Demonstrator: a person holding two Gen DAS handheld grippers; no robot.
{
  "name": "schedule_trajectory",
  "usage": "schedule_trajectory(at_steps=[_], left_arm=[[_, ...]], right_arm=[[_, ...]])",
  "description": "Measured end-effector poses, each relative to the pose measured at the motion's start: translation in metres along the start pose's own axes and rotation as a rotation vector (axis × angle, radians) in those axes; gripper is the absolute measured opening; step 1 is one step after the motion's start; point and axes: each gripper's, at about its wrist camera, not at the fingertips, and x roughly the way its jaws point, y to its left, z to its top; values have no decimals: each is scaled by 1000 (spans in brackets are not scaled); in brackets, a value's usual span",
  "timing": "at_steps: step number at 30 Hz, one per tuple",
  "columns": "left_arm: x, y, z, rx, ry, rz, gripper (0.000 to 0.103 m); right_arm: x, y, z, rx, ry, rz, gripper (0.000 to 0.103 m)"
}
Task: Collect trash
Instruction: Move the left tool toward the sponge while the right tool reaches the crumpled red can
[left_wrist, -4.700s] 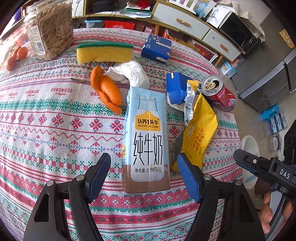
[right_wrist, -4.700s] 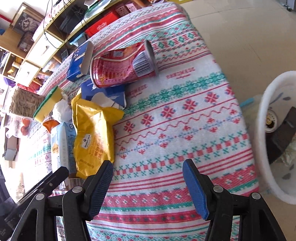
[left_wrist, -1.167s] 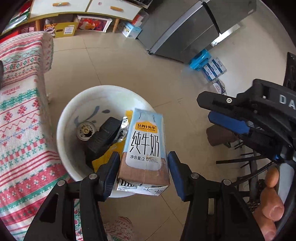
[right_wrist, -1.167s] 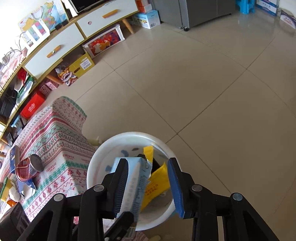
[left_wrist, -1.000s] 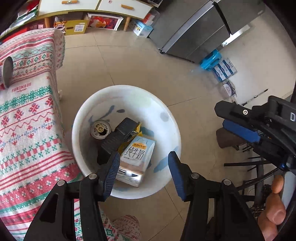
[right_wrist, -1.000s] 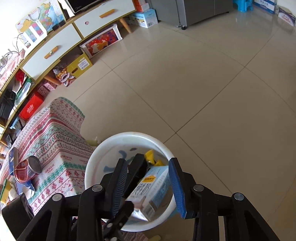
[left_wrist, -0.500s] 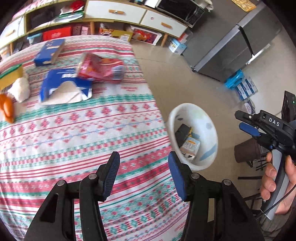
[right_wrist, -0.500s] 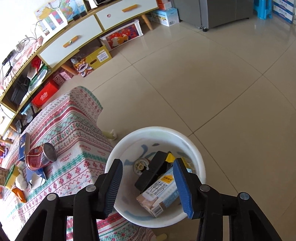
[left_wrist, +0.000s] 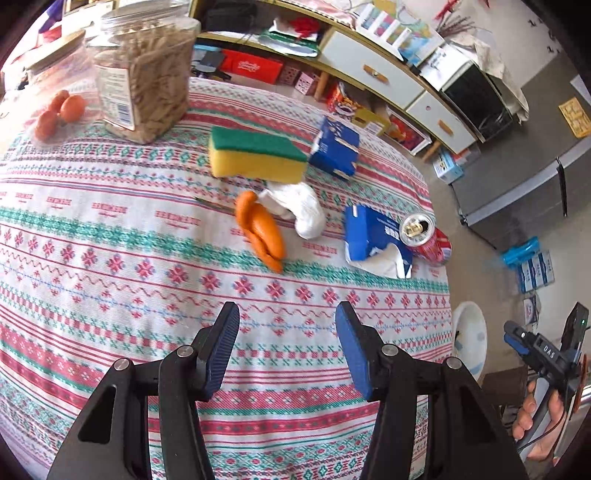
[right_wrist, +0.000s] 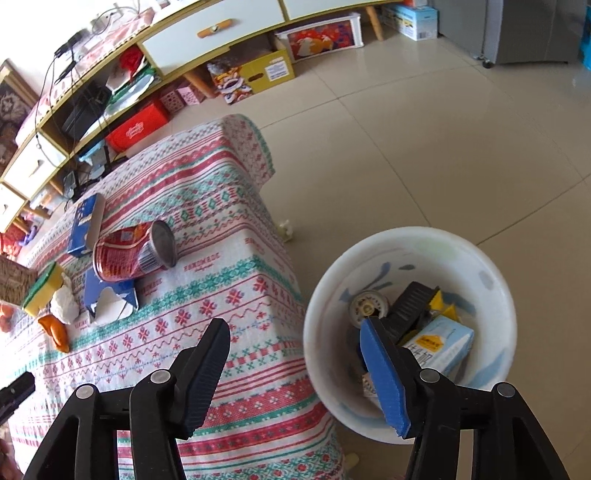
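Note:
My left gripper (left_wrist: 286, 345) is open and empty above the patterned tablecloth (left_wrist: 110, 280). Ahead of it lie orange peel (left_wrist: 260, 230), a crumpled white tissue (left_wrist: 299, 206), a torn blue carton (left_wrist: 373, 238) and a red can (left_wrist: 424, 236) on its side. My right gripper (right_wrist: 299, 365) is open and empty, held over the table's end and the white bin (right_wrist: 321, 314) on the floor. The bin holds the milk carton (right_wrist: 439, 345), a yellow packet, a black item and a can. The red can (right_wrist: 129, 254) and the torn blue carton (right_wrist: 107, 295) also show in the right wrist view.
A yellow-green sponge (left_wrist: 255, 155), a blue box (left_wrist: 334, 147), a clear jar of snacks (left_wrist: 144, 77) and small oranges (left_wrist: 59, 110) stand at the table's far side. A cabinet with drawers (right_wrist: 221, 29) and boxes line the wall. The bin (left_wrist: 469, 339) sits past the table's right edge.
The left gripper let the milk carton fall into the bin, then swung back over the table toward the remaining trash. The right gripper drew back a little from the bin.

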Motion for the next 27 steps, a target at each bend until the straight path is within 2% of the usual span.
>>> schedule_trajectory(at_steps=[5,10,13,18,22,27], left_arm=[[-3,25,29,-62,0,-15,57],[-5,45,56,-166,-29,-83,66],[-4,53,70,-211,-50,-111,68],[7,57,89,-226,-64,-141,77],[26,58,98,-252,-30,-165,77],[49,57,106,-249,0,-153,77]], right_arm=[[22,30,1,-43,55,63,69],[43,59,8,-55,84,124,76],[52,79,13,-80,69,126,76],[64,123,15,-238,28,85,78],[81,127,27,-172,55,140,79],[99,128,46,-102,65,176,80]])
